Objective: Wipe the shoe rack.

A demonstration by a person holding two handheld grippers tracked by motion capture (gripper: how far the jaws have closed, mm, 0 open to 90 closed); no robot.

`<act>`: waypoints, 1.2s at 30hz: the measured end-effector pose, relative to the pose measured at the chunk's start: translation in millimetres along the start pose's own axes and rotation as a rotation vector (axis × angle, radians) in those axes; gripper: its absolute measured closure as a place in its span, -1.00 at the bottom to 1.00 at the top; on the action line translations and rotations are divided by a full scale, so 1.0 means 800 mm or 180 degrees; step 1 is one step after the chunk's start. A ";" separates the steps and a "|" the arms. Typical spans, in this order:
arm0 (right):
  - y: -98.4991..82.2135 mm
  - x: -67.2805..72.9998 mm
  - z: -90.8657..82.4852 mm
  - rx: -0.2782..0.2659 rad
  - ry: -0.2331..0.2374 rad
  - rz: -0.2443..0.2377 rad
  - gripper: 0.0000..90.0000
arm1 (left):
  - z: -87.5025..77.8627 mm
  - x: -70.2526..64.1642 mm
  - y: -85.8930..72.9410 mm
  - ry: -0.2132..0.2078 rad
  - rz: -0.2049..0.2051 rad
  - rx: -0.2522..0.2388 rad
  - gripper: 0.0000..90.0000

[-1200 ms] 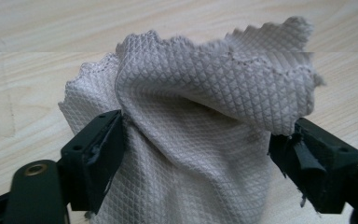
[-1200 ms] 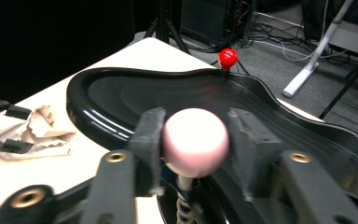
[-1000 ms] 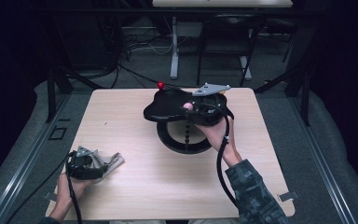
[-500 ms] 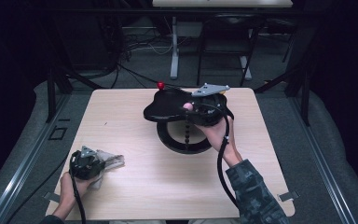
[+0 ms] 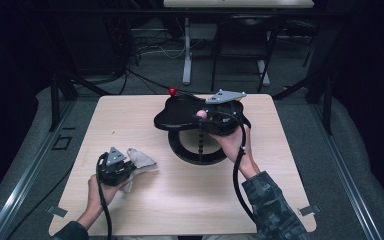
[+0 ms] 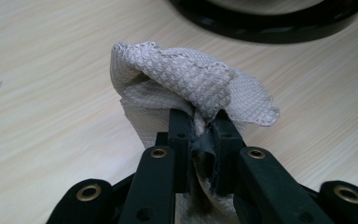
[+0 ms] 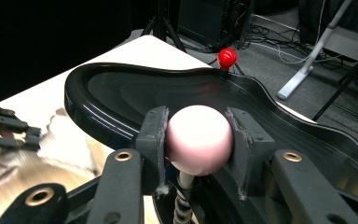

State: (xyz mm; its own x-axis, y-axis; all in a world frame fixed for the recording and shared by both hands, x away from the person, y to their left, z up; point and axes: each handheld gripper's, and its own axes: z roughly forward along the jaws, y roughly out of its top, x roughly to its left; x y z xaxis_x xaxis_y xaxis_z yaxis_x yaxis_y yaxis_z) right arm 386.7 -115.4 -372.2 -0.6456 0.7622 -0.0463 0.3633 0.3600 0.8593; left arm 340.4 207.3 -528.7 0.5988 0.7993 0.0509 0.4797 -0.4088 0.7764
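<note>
Left gripper (image 6: 200,140): jaws just closed, now clamped on the grey waffle-weave cloth (image 6: 186,84), near the table's (image 5: 290,165) left front. Right gripper (image 7: 198,140): clamped on the pink ball (image 7: 198,137) above the glossy black curved tray (image 7: 121,93). Risk: the thin pinched fold may slip free during wiping; a jolt could tip the tray.

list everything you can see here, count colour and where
table: 1, light wood, centre
tray: 1, glossy black, wavy rim, raised over the ring base
ring base: 1, black, on table under tray
pink ball: 1, on a beaded stem, in right gripper
red ball: 1, tray's far edge
cloth: 1, grey-white, textured, pinched in left gripper
left gripper: black, fingers just closed on cloth
right gripper: black, shut on pink ball
</note>
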 end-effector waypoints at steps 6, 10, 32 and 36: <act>0.000 0.000 0.000 -0.0001 0.0006 -0.0002 0.33 | 0.017 -0.038 0.029 -0.0144 0.0126 -0.0226 0.81; 0.000 0.000 0.000 -0.0004 0.0006 -0.0002 0.33 | 0.027 -0.055 0.041 -0.0190 0.0136 -0.0333 0.80; 0.001 0.001 0.000 0.0026 -0.0004 -0.0008 0.34 | 0.042 -0.118 0.101 -0.0425 0.0130 -0.0792 0.78; 0.001 0.001 0.000 0.0029 -0.0009 -0.0011 0.34 | 0.041 -0.127 0.114 -0.0437 0.0131 -0.0881 0.77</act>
State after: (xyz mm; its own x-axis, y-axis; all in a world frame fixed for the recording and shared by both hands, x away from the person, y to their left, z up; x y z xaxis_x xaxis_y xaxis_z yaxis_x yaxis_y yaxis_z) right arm 386.6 -114.5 -371.9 -0.6450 0.7625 -0.0508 0.3672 0.3676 0.8544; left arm 344.3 74.3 -483.5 0.7043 0.7098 0.0152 0.2715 -0.2890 0.9180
